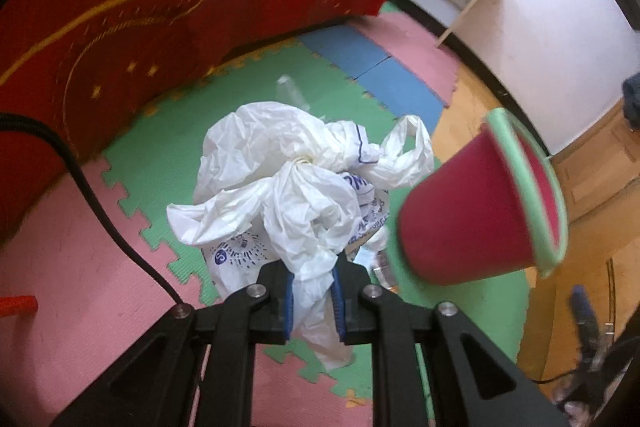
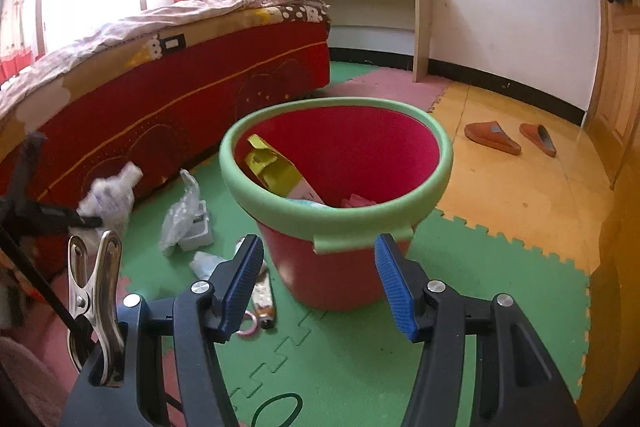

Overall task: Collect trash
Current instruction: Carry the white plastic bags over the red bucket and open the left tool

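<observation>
Left tongs [image 1: 314,301] clench a white bag [image 1: 288,179], hiding litter beneath; right tongs [image 2: 320,283] gape before the bin [image 2: 336,163], base cut off.

Foam-mat floor [image 2: 460,267], red bucket [image 2: 340,267], clear wrappers [image 2: 180,215], two slippers [image 2: 494,137]

Blue print runs across the white bag [image 1: 288,187] I'm holding — a sun-like emblem and some lettering — none of it readable.
</observation>
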The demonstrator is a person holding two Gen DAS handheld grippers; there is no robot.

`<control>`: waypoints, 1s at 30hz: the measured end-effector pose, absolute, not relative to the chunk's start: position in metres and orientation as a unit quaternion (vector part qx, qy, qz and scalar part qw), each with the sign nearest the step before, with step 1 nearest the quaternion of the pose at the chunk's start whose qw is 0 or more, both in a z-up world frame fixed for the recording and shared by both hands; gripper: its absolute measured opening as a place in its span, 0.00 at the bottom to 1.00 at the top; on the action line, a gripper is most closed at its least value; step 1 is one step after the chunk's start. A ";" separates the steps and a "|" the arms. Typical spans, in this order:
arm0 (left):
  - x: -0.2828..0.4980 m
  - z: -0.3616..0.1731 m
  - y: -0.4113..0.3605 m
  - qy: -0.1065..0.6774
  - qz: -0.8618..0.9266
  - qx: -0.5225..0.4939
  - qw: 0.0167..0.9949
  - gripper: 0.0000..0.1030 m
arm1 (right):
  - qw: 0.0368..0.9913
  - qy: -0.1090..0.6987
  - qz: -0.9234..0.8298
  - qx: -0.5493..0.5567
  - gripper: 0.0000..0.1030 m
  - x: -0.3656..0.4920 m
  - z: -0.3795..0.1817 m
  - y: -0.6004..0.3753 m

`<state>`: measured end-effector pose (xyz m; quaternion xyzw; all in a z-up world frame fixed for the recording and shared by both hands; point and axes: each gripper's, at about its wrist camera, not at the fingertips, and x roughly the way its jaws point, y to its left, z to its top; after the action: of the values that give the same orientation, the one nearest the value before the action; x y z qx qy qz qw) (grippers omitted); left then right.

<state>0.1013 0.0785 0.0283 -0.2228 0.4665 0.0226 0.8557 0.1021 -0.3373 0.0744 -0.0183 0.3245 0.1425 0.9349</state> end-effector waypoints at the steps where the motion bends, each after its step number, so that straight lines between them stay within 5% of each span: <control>1: 0.102 0.034 0.072 0.462 0.019 -0.216 0.860 0.15 | 0.935 0.324 0.141 -0.022 0.58 0.103 0.073 -0.338; 16: 0.159 0.126 -0.104 0.421 -0.119 -0.126 0.890 0.15 | 0.934 0.310 0.173 0.024 0.58 0.104 0.075 -0.353; 30: 0.208 0.110 -0.196 0.446 -0.154 -0.081 0.878 0.15 | 0.933 0.305 0.165 0.094 0.58 0.110 0.073 -0.386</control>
<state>0.2079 -0.1964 0.1100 -0.0807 0.4464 -0.1542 0.8777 0.1101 -0.3863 0.0728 0.0937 0.3050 0.1653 0.9332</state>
